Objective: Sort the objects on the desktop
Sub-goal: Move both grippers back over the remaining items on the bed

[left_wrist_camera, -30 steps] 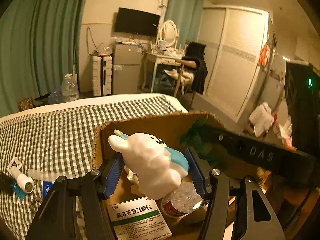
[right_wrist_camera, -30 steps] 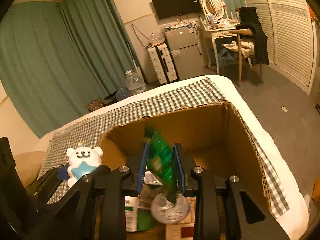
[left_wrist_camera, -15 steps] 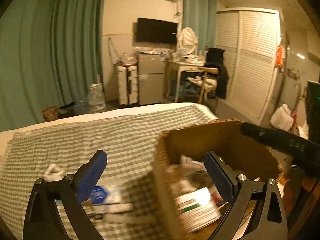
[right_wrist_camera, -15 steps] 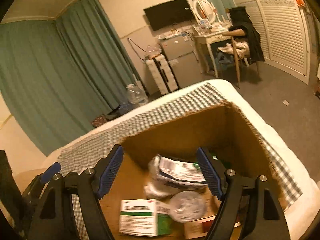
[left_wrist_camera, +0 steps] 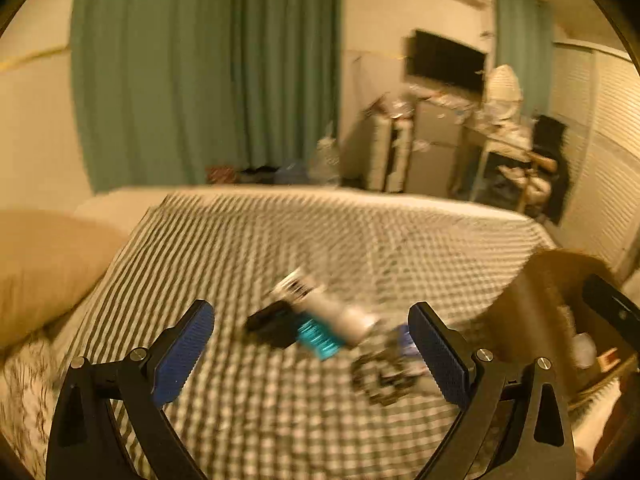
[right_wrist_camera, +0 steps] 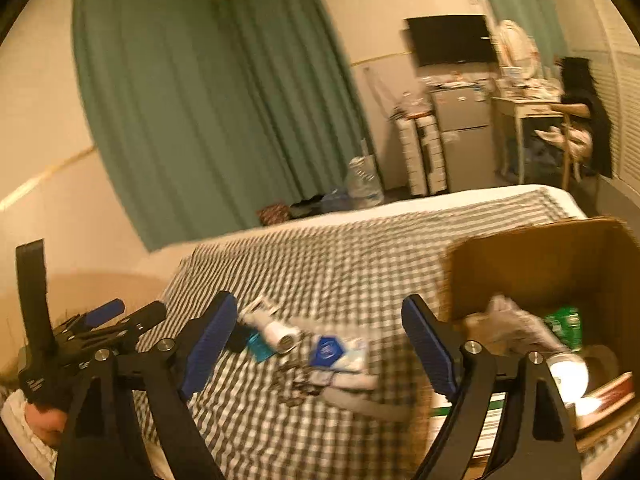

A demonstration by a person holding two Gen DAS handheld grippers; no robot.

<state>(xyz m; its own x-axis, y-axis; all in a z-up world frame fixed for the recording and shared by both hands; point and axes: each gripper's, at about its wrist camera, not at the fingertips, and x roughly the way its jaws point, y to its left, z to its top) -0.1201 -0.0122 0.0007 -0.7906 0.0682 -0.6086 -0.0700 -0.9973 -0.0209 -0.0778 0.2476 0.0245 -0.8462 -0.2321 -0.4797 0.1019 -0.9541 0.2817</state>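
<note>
Now both empty: left gripper (left_wrist_camera: 311, 346) jaws wide, right gripper (right_wrist_camera: 320, 340) jaws opening; white bottle (right_wrist_camera: 274, 330) on bed looks light, rigid, likely slippery—grab mid-body.

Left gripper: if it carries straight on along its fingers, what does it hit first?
Probably the small black item and teal packet beside the white bottle on the checked bedspread. The left gripper is empty; blur leaves depth unclear.

1 cardboard box (right_wrist_camera: 540, 264), 1 white tube (right_wrist_camera: 272, 330), 1 blue-labelled packet (right_wrist_camera: 334, 350), 2 grippers.
</note>
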